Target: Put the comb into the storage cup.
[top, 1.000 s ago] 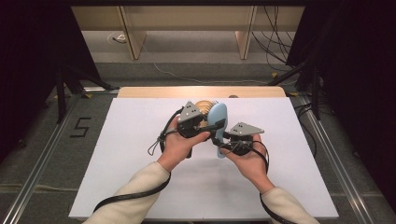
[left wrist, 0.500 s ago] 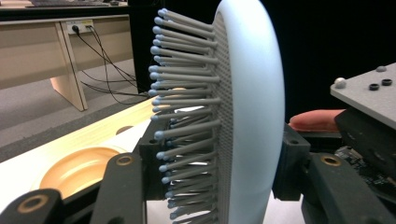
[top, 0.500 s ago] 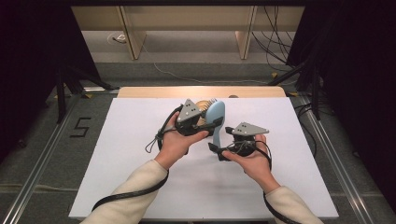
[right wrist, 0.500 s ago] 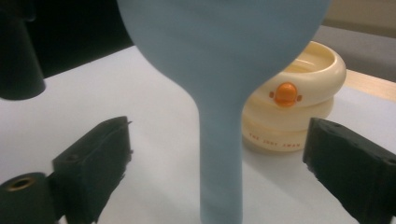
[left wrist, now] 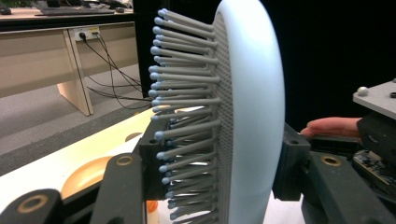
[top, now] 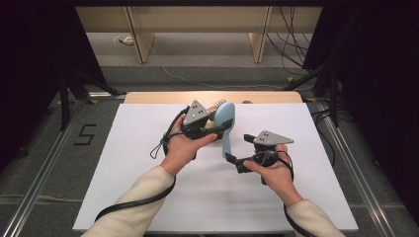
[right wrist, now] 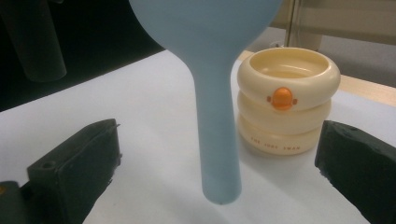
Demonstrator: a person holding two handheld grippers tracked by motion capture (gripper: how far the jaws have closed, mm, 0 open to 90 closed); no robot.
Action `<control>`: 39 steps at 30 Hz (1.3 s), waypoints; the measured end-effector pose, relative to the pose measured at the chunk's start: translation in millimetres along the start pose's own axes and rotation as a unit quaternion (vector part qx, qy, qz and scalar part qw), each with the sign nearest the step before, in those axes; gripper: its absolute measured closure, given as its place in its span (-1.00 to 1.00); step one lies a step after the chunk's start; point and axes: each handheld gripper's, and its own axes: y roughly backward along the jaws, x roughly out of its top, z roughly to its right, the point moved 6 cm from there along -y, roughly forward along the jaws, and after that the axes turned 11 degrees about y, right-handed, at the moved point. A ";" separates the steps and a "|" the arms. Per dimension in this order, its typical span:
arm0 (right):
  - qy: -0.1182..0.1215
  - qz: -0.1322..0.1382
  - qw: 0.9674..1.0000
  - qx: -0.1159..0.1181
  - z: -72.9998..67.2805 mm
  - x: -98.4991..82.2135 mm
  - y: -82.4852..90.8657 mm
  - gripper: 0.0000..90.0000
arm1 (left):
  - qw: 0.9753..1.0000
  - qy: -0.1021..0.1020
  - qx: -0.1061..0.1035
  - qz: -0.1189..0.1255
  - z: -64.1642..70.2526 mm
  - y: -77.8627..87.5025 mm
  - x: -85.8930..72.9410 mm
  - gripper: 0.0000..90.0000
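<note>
A light blue hairbrush (top: 225, 129) hangs above the white desk (top: 138, 197) near the middle of the high view, its head up and its handle pointing down toward the lower centre. The left gripper (top: 210, 129), just left of centre in that view, has its jaws clamped across the brush head: in the left gripper view one jaw presses in among the grey bristles (left wrist: 187, 107) and the other bears on the smooth back of the hairbrush (left wrist: 254, 116), so the brush is carried by this hand alone. The right gripper (top: 236, 160), lower and right of centre in the high view, has just been opening its jaws; in the right gripper view they stand wide at the lower left and lower right corners, with the handle of the hairbrush (right wrist: 215, 140) between them but touching neither. Judged from this, the handover from right to left looks done: the right hand's release is complete and the left holds the weight. What seems left is to draw the right gripper clear of the handle and then carry the brush to wherever it goes. A cream ringed holder (right wrist: 285, 100) with an orange dot stands on the desk behind the handle, at the right of the right gripper view; in the high view it lies mostly hidden behind the brush head at upper centre.
</note>
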 end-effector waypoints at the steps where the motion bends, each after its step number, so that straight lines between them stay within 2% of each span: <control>1: -0.001 -0.001 1.000 0.000 0.3 -0.5 1.2 -0.98 | 1.000 0.001 0.002 0.000 -0.9 0.0 0.6 0.11; 13: -0.017 0.019 0.999 -0.020 13.4 -4.8 22.5 -0.98 | 1.000 0.001 0.007 0.000 -7.9 -0.8 7.0 0.11; 21: -0.020 0.021 0.999 -0.033 19.1 -11.4 34.7 -0.98 | 1.000 -0.002 0.006 0.003 -10.4 -1.5 12.3 0.10; 39: -0.031 0.023 0.998 -0.042 21.6 -22.9 48.5 -0.98 | 1.000 -0.006 0.016 0.004 -21.4 -3.9 20.8 0.10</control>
